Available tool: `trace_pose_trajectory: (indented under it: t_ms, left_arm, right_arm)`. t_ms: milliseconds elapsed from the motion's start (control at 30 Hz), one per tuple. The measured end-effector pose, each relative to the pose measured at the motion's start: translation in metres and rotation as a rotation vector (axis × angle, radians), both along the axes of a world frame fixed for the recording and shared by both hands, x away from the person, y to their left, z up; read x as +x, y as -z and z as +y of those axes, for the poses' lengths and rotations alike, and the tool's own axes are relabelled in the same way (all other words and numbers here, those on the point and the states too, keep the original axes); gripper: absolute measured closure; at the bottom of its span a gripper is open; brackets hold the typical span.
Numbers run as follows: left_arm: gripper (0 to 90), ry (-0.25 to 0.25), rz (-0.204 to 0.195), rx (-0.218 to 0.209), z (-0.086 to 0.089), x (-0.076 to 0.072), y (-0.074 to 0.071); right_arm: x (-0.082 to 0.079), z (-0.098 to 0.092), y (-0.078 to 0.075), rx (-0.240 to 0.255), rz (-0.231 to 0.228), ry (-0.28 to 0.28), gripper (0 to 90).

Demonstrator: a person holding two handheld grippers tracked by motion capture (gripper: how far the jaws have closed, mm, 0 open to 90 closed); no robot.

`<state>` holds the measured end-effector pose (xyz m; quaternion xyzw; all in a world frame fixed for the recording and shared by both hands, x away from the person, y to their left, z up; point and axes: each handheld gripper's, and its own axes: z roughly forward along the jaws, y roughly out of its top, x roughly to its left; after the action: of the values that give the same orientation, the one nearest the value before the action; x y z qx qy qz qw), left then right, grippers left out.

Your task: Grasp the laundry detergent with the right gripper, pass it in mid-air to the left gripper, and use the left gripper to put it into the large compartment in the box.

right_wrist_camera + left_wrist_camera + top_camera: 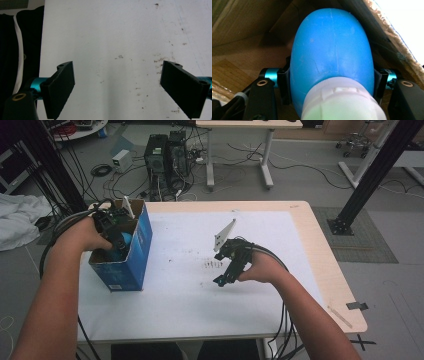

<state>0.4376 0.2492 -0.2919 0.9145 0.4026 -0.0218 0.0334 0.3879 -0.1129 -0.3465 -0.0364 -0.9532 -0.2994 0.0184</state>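
Smooth, faintly glossy blue plastic bottle (pixel 332 50) with a ribbed white cap (pixel 342 100) inside a rough-edged cardboard box (pixel 141 251).

No readable text, brand, number or sign can be made out; small white markings on the blue box (pixel 131 254) are too blurred.

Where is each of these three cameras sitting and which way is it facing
High view: above the person's side, looking forward and down on the table; both forearms, left gripper in the blue box, right gripper.
Left gripper view: on the left gripper, looking into the box; jaws clamp a blue bottle.
Right gripper view: on the right gripper, looking down at the white mat; jaws open.
Shared: the high and left gripper views both show the bottle.
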Motion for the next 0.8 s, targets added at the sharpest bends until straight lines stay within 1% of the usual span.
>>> trace_pose_trajectory:
  t_ms: [100,133,167,200,300,333,367,433,467,533,600,667,800]
  left_arm:
    - [35.1,0.000,-0.006,-0.003,-0.001,-0.001,-0.001]
    - [35.1,0.009,-0.006,0.008,-0.002,-0.001,-0.002]
    - [32.5,0.003,-0.014,0.010,-0.003,-0.001,-0.002]
    - [32.5,0.006,-0.011,0.021,-0.002,-0.001,-0.003]
    - [29.8,-0.003,-0.019,0.025,-0.003,-0.002,-0.004]
    - [28.3,0.008,-0.017,0.036,-0.002,-0.002,-0.005]
    - [28.3,-0.003,-0.024,0.029,-0.002,-0.002,-0.006]
    - [28.1,-0.003,-0.024,0.029,-0.002,-0.002,-0.006]
    - [26.9,0.007,-0.025,0.024,-0.003,-0.004,-0.009]
    - [25.9,0.006,-0.031,0.019,-0.003,-0.005,-0.011]
    - [25.7,0.011,-0.028,0.020,-0.003,-0.005,-0.014]
    - [23.2,0.009,-0.039,0.016,-0.003,-0.005,-0.016]
    - [22.8,0.014,-0.039,0.013,-0.004,-0.006,-0.021]
  right_arm:
    - [-0.001,0.000,-0.001,0.001,0.002,0.002,11.6]
    - [-0.001,-0.001,-0.001,-0.001,0.001,0.002,11.6]
    - [-0.001,-0.001,-0.001,0.000,-0.001,0.003,11.6]
    - [-0.001,-0.001,-0.001,0.000,-0.001,0.003,11.6]
    - [-0.001,-0.001,-0.001,0.002,-0.004,0.000,11.6]
    - [-0.002,-0.001,-0.002,0.003,-0.003,0.000,11.6]
    - [-0.002,-0.001,-0.002,0.003,-0.003,0.000,11.6]
    - [-0.002,-0.002,-0.002,0.002,-0.005,0.001,11.6]
    - [-0.002,-0.002,-0.002,0.004,-0.005,0.000,11.6]
    - [-0.002,-0.002,-0.002,0.004,-0.003,-0.001,11.6]
    - [-0.003,-0.002,-0.003,0.001,-0.004,0.004,11.6]
    - [-0.003,-0.002,-0.003,0.004,-0.003,0.003,11.6]
    - [-0.003,-0.003,-0.004,0.004,-0.004,0.007,11.6]
